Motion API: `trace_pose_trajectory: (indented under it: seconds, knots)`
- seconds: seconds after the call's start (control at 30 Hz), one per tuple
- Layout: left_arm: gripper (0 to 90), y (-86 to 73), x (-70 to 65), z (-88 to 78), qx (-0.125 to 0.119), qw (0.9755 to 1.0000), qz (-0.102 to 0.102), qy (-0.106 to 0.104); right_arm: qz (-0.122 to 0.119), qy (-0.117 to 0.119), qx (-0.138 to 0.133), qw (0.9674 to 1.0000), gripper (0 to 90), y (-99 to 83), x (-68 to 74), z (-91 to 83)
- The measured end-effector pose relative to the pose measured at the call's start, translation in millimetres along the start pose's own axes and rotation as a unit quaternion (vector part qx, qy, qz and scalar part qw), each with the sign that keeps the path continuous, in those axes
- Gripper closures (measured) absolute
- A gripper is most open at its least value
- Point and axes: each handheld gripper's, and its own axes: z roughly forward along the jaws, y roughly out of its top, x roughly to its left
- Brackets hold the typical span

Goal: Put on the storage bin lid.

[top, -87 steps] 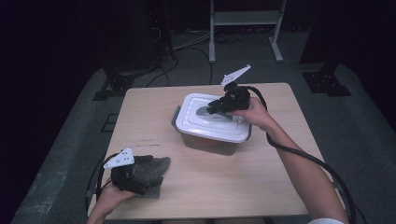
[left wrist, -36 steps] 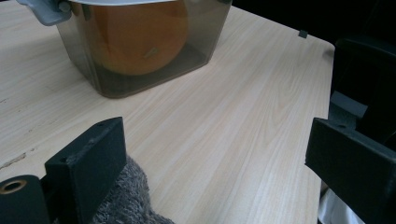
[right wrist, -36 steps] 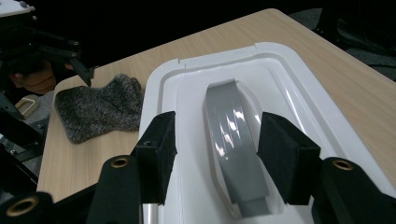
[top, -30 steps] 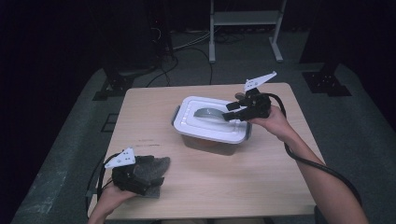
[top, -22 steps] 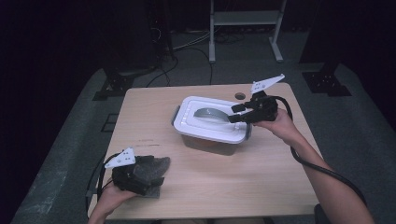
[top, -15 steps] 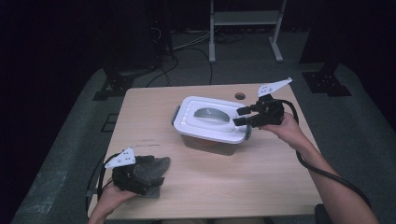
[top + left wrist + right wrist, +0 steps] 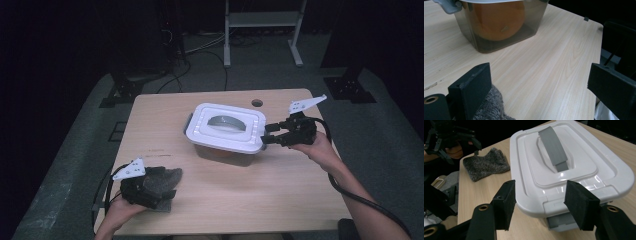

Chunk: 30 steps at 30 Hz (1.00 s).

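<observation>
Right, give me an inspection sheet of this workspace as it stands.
Surface: light wooden table, round hole near the far edge.
Job's things: clear plastic box with an orange thing inside; white lid with grey handle on it.
Clutter: grey knitted cloth at the near left corner.
Grippers: right gripper at the lid's right end, jaws open and just been widening; left gripper open over the cloth.
Cables: black cable trails from the right gripper.
Surroundings: dark floor, metal stand behind.

White lid (image 7: 227,127) with grey handle (image 7: 554,145), speckled grey cloth (image 7: 162,180), pale wood table (image 7: 250,195)
</observation>
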Motion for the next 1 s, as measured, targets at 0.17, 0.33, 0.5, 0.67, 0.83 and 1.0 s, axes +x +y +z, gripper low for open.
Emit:
trace_pose_trajectory:
  seconds: [0.17,0.33,0.5,0.67,0.83,1.0]
  knots:
    - [4.7,-0.2,0.5,-0.2,0.001,1.0,0.0,0.001,0.005,-0.004,-0.005,1.0,39.8,-9.3,2.4,-5.8]
    - [4.7,-0.1,0.3,0.3,0.001,1.0,0.001,0.002,0.008,-0.005,-0.011,0.9999,39.6,-19.8,5.2,-11.3]
    - [4.7,0.0,0.3,0.8,0.003,1.0,0.002,0.002,0.016,-0.01,-0.009,0.9998,39.3,-32.2,6.7,-16.6]
    - [4.7,0.1,0.0,1.5,0.003,1.0,0.002,0.002,0.034,-0.009,-0.016,0.9993,39.3,-48.3,5.2,-22.0]
    - [4.7,0.0,-0.1,1.9,0.003,1.0,0.003,0.002,0.043,-0.014,-0.01,0.9989,39.3,-64.8,4.9,-23.8]
    - [4.7,0.0,-0.4,1.7,0.003,1.0,0.005,0.0,0.058,-0.016,-0.008,0.9981,39.3,-80.8,5.4,-24.8]
